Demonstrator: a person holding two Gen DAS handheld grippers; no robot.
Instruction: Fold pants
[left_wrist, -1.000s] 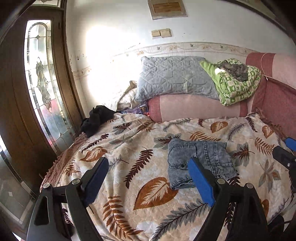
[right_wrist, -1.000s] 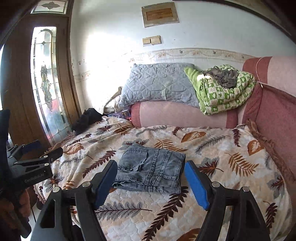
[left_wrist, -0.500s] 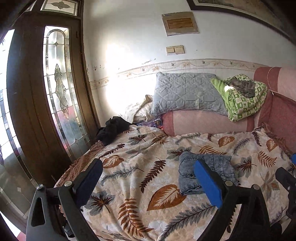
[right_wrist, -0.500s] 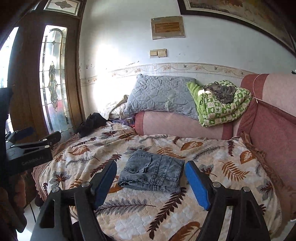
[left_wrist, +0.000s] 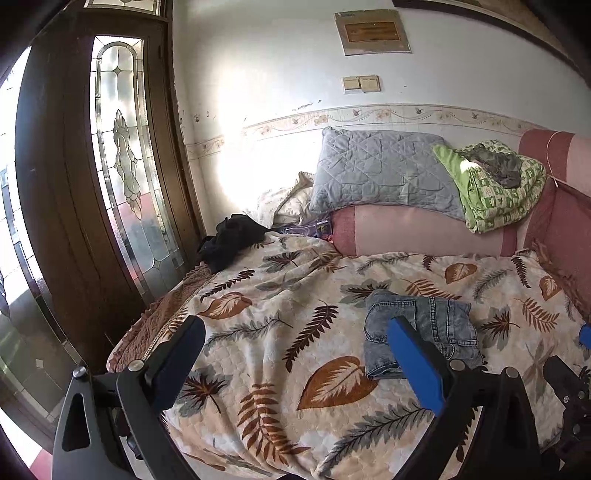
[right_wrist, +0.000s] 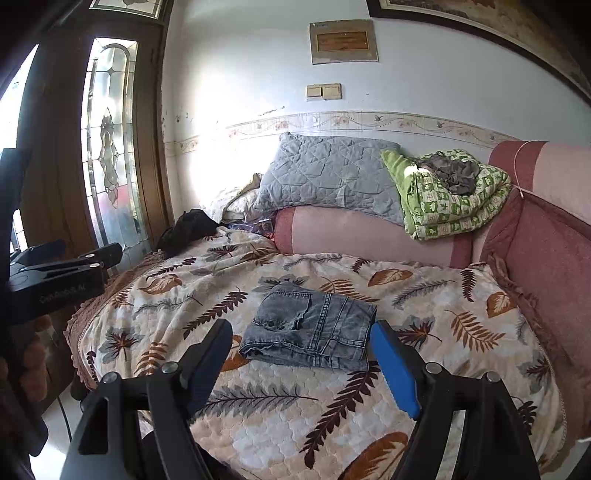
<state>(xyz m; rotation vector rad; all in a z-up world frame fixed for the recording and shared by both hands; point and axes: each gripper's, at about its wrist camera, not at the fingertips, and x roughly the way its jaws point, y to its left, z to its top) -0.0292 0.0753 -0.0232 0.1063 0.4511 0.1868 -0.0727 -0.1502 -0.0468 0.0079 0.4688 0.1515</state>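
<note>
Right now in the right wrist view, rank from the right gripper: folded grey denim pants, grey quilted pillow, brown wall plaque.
1. Folded grey denim pants, just ahead of the open jaws, on the bedspread.
2. Grey quilted pillow, behind, against the wall.
3. Brown wall plaque, high above the pillow.

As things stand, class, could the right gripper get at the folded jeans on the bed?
Probably yes. The right gripper is open and empty, and the folded jeans lie just ahead between its jaws on the leaf-print blanket, with nothing lying between them.
</note>
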